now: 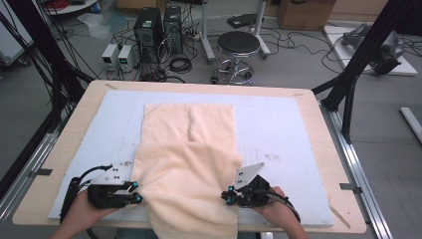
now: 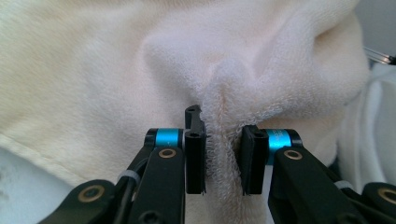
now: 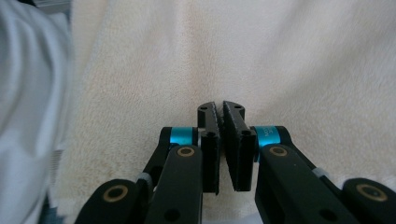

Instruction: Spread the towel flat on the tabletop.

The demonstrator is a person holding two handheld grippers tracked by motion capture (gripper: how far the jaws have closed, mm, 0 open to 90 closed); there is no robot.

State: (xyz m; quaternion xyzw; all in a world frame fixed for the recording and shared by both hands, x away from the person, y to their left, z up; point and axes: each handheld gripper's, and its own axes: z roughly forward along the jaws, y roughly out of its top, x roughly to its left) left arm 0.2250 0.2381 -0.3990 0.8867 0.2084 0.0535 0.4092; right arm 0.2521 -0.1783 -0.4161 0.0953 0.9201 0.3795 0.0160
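A cream towel (image 1: 189,149) lies on the pale mat (image 1: 278,124), its near half rumpled and hanging over the table's front edge. My left gripper (image 1: 137,191) is at the towel's left edge. In the left gripper view the left gripper (image 2: 223,127) is shut on a raised fold of the towel (image 2: 93,70), with the pile bulging between its pads. My right gripper (image 1: 226,195) sits at the towel's right edge. In the right gripper view the right gripper (image 3: 220,109) has its tips together over the towel (image 3: 303,70), and I see no cloth between them.
The mat covers most of a wooden table (image 1: 312,117). A person's hands hold both grippers at the front edge. Beyond the table stand a black stool (image 1: 238,45), computer towers (image 1: 149,30) and loose cables. Black frame posts (image 1: 356,64) rise at both sides.
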